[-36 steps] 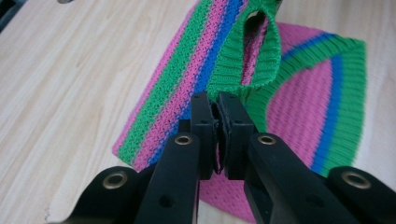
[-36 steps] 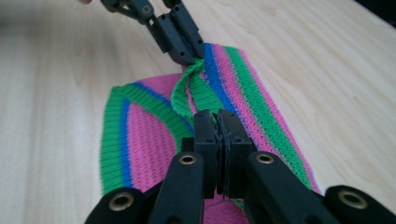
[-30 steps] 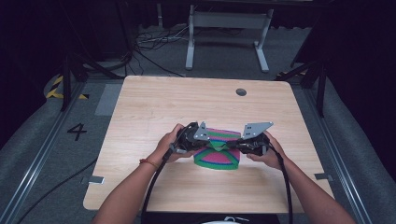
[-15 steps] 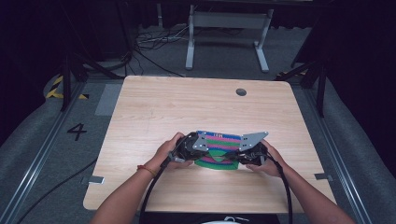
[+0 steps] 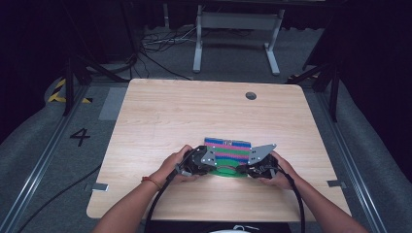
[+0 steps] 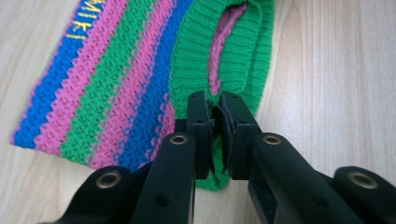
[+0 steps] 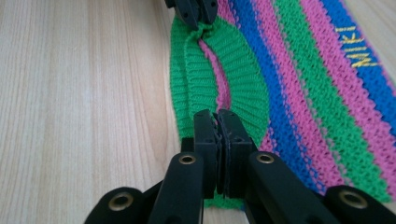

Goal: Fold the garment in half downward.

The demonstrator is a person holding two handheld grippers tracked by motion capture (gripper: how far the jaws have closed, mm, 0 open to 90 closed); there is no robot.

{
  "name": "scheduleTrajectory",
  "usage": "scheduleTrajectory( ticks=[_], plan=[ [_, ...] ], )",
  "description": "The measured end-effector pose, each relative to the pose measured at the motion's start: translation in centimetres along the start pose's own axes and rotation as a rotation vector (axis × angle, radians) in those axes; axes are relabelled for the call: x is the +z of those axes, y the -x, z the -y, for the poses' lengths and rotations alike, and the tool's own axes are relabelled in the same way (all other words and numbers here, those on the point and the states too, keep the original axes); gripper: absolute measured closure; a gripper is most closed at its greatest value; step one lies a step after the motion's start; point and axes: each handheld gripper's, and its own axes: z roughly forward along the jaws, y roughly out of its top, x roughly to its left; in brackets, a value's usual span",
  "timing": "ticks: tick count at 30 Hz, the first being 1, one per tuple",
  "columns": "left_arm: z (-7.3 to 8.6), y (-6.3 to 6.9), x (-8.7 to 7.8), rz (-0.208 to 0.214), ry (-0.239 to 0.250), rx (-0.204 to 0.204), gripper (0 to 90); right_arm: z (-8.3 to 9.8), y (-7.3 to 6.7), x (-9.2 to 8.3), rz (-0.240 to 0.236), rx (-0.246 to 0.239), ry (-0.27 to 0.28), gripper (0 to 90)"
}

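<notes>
Lowered knit cloth (image 5: 228, 148) lies between hand-held grippers.

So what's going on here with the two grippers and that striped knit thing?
A person at a wooden table works a small striped knitted garment in blue, pink and green with a hand-held gripper in each hand. The left gripper and the right gripper each pinch the green ribbed edge, at opposite ends of its opening. The garment lies flat on the table near the person. The left jaws have just been easing open, with the knit between them.
</notes>
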Motion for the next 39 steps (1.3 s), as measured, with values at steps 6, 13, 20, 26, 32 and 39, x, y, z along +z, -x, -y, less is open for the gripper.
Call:
scheduleTrajectory(
  ticks=[6,13,20,26,32,39],
  plan=[
    [0.5,0.5,-0.1,0.019,0.013,-0.003,76.8,0.4,-0.1,-0.1,0.001,0.005,-0.003,87.6],
    [1.2,0.7,0.2,0.003,0.070,-0.024,74.9,0.9,-0.2,0.0,0.033,-0.015,0.009,87.6],
    [1.5,0.4,0.6,-0.007,0.119,-0.079,78.6,1.5,0.3,-0.1,0.070,0.005,0.034,87.7],
    [1.5,0.4,0.6,0.007,0.124,-0.103,75.8,1.6,0.2,-0.1,0.079,0.006,0.034,86.1],
    [1.3,0.2,0.1,0.009,0.135,-0.121,70.1,1.2,-0.3,-0.6,0.090,-0.016,0.031,78.4],
    [0.9,0.7,-0.9,-0.037,0.080,-0.101,58.1,0.8,-0.5,-1.7,0.111,-0.004,0.061,71.9]
  ],
)
